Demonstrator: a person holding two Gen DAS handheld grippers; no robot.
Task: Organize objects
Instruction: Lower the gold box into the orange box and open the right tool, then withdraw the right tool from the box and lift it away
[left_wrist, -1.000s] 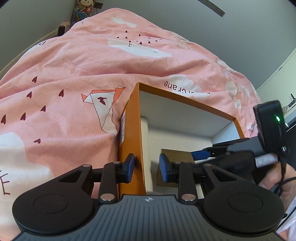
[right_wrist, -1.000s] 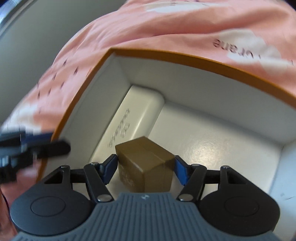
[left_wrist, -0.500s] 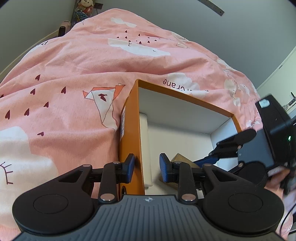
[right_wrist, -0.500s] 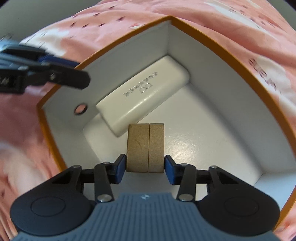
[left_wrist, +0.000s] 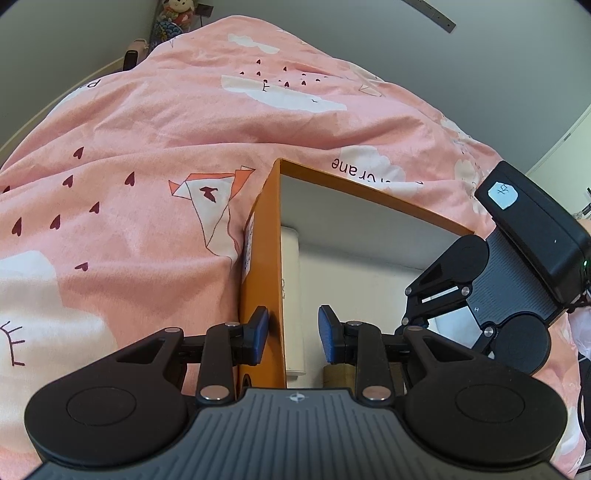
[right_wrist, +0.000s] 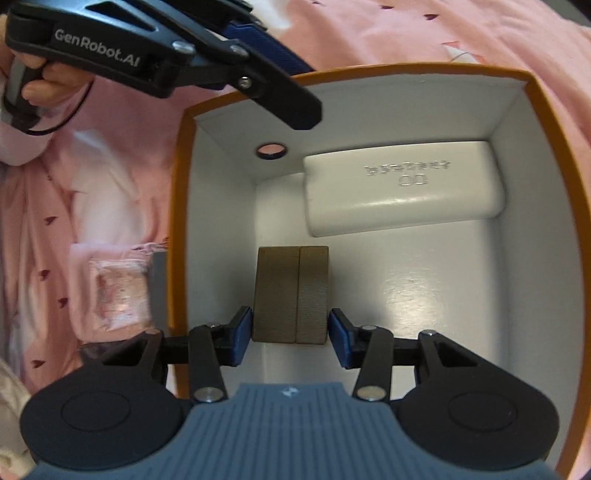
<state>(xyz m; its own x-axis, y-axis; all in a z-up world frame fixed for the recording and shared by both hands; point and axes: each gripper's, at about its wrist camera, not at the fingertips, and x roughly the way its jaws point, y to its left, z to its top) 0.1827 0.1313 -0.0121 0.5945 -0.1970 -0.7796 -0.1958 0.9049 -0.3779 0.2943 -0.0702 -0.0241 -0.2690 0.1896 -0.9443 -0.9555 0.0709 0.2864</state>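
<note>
An orange box (left_wrist: 260, 266) with a white inside lies on a pink bedspread. My left gripper (left_wrist: 290, 338) is open and straddles the box's near wall, one finger outside and one inside. In the right wrist view the box (right_wrist: 543, 192) holds a white case (right_wrist: 402, 192) against its far wall and a small brown block (right_wrist: 291, 293) on its floor. My right gripper (right_wrist: 290, 336) is inside the box with its pads on either side of the brown block, with small gaps at both pads. The left gripper (right_wrist: 255, 48) shows at the top left of that view.
The pink bedspread (left_wrist: 147, 166) surrounds the box and rises behind it. A small clear packet (right_wrist: 118, 291) lies on the bedspread left of the box. A round hole (right_wrist: 271, 150) pierces the box's left wall. Toys (left_wrist: 173, 14) stand beyond the bed.
My right gripper has turned and moved over the box, now looking straight down with the brown block between its pads. The left gripper has stayed on the box wall.
</note>
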